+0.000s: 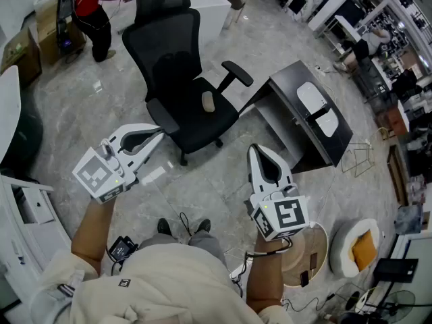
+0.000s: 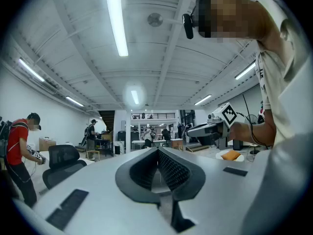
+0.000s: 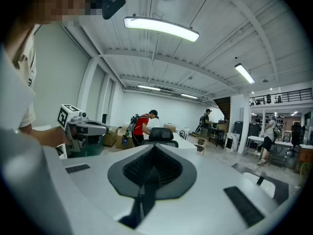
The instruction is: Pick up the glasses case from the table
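No glasses case can be picked out with certainty. Two white rounded oblong things (image 1: 312, 96) lie on a dark slanted table (image 1: 290, 86) at the right, well beyond both grippers. My left gripper (image 1: 158, 132) is held in the air at the left, level, jaws shut and empty; its tips meet in the left gripper view (image 2: 157, 150). The right gripper (image 1: 256, 148) hangs at the centre right, tilted slightly down, also shut with nothing in it (image 3: 155, 145). Each gripper view shows the other gripper off to the side.
A black office chair (image 1: 182, 79) stands on the marble floor ahead, between the grippers. A person in red (image 1: 91, 5) works at the far left by a white table (image 1: 196, 2). A round cushion with an orange pad (image 1: 358, 247) and cables lie lower right.
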The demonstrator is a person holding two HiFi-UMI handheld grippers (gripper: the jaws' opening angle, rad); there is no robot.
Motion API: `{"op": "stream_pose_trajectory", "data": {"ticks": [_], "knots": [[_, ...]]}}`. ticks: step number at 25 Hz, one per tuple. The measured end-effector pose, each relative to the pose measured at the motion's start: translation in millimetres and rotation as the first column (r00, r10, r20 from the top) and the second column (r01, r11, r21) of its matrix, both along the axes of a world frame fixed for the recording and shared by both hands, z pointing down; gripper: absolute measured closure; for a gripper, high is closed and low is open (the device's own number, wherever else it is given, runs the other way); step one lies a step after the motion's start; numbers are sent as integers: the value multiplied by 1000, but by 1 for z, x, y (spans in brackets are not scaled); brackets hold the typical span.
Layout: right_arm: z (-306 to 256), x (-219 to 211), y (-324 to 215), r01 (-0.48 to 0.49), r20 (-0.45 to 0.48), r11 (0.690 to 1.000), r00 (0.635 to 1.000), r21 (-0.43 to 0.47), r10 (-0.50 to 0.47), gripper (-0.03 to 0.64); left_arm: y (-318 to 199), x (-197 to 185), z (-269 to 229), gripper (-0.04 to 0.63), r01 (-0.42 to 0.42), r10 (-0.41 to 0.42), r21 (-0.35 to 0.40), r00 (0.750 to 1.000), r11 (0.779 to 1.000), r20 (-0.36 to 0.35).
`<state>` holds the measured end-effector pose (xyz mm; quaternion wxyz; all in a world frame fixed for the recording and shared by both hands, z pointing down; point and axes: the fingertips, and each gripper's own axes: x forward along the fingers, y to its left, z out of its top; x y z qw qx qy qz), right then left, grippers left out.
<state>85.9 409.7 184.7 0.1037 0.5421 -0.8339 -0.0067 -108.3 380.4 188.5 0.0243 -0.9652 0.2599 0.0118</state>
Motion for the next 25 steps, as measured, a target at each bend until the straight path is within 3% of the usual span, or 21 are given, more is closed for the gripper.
{"op": "stream_pose_trajectory", "data": {"ticks": [13,25], "knots": [[13,6,-34,13,27,1000,1000,-19,-12,594,-22,9,11,580,9,-9,-25,1000,1000,11],[30,68,-142,150,143,988,979,-39,-144,592,-81,72,16,580,151,-147,-70,988,986,52]]}}
